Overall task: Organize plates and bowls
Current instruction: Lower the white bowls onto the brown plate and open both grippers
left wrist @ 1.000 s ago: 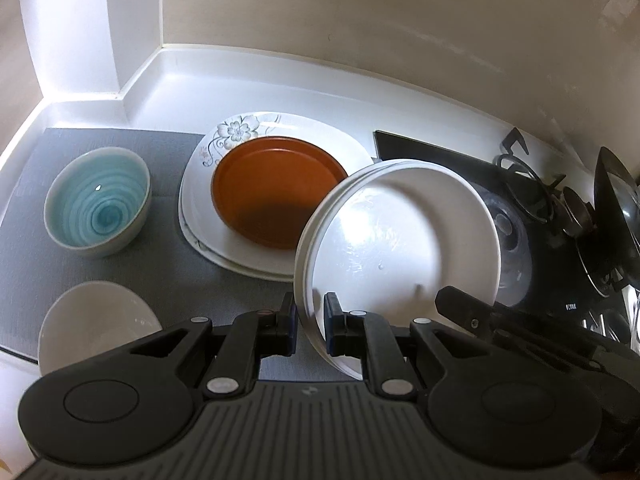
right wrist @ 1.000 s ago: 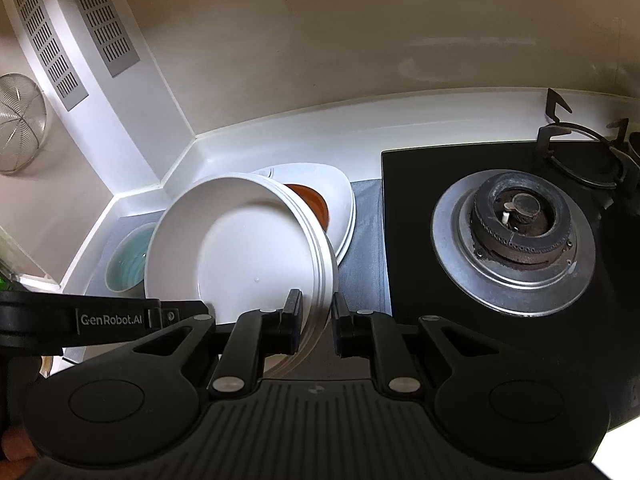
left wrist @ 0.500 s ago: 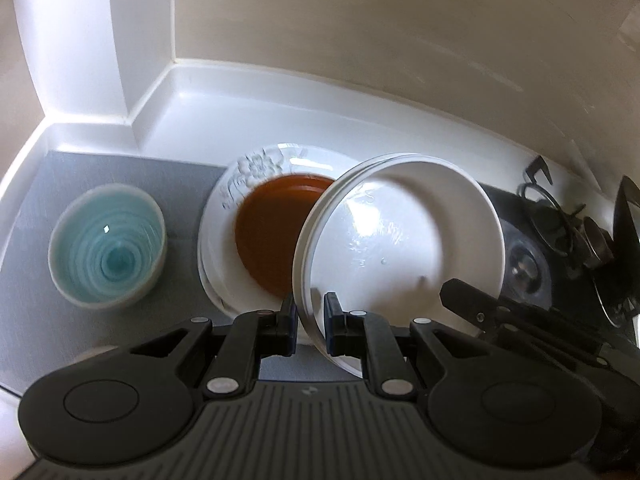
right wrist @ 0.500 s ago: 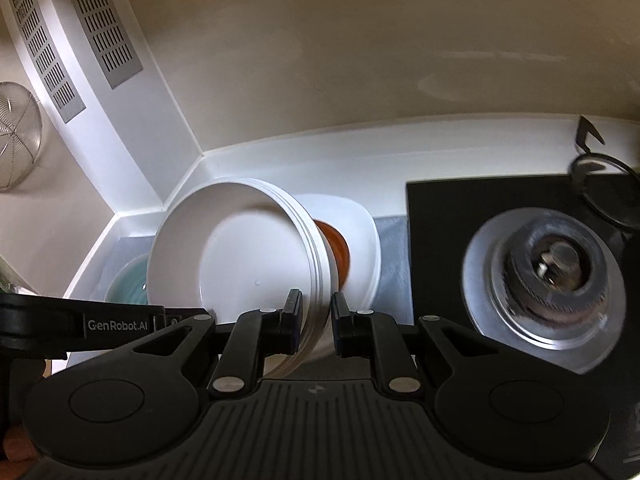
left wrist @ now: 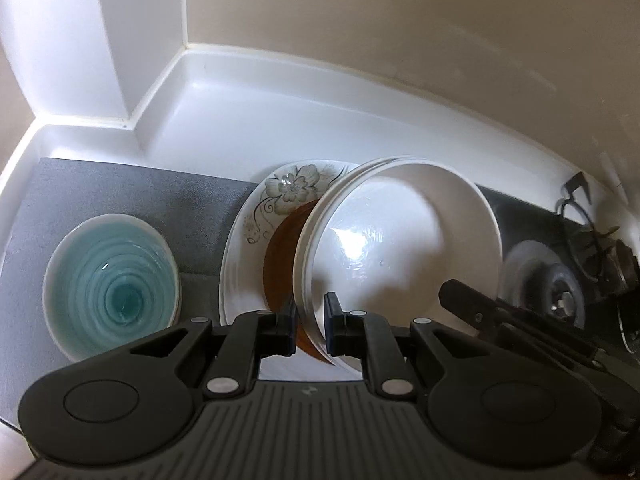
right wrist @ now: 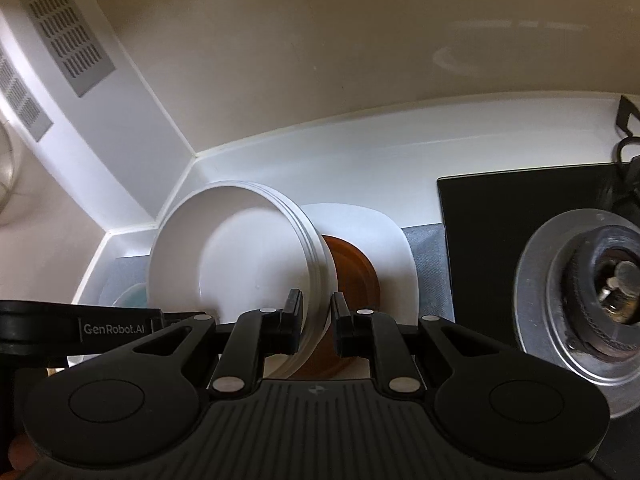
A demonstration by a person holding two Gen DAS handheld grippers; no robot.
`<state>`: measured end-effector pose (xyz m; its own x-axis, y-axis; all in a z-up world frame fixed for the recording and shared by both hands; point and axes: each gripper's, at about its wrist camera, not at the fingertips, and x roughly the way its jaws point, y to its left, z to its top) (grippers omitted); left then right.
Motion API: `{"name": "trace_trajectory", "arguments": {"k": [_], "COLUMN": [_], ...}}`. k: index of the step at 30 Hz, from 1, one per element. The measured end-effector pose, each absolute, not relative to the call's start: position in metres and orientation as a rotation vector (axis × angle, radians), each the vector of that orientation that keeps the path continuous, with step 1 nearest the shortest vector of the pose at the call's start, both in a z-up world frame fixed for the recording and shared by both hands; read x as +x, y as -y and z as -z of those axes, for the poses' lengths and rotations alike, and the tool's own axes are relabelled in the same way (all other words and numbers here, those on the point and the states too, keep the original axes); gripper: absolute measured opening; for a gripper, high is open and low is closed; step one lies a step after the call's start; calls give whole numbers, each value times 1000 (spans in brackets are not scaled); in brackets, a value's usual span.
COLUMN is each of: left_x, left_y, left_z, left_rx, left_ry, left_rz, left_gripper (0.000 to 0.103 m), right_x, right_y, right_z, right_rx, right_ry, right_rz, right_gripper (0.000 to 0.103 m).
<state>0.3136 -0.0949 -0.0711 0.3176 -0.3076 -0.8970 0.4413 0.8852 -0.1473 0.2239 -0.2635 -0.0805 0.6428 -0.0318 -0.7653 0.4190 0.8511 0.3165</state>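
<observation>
A stack of white deep plates (left wrist: 400, 240) hangs in the air, held from both sides. My left gripper (left wrist: 310, 328) is shut on its left rim, and my right gripper (right wrist: 316, 324) is shut on the right rim of the stack of white deep plates (right wrist: 232, 256). Right below the stack lies a brown plate (left wrist: 282, 256) on a large white floral plate (left wrist: 276, 200), which rests on the grey mat (left wrist: 132, 192). The stack hides most of the brown plate (right wrist: 352, 280). A teal bowl (left wrist: 112, 284) stands left of the floral plate.
A black gas hob (right wrist: 520, 220) with a steel burner (right wrist: 592, 292) lies to the right of the mat. The white counter upstand (left wrist: 280, 92) and beige wall close off the back. A vented white panel (right wrist: 60, 28) rises at the left.
Both grippers have carried the white stack leftward and slightly down, from beside the hob to directly over the brown plate. The pale bowl at the lower left has left the view.
</observation>
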Motion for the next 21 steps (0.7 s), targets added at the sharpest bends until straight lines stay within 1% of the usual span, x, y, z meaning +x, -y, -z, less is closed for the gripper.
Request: {"name": "trace_trajectory", "arguments": {"k": [9, 21], "left_x": [341, 340], "left_y": [105, 114], "left_z": [102, 107], "left_rx": [149, 185], "left_ry": [-1266, -1250], "left_rz": [464, 450], "left_gripper": [14, 14], "right_x": [251, 256], "right_y": [269, 274], "right_z": [105, 112], "right_rx": [498, 494], "right_ry": [-917, -936], "right_rz": [289, 312], "right_gripper": [16, 15]}}
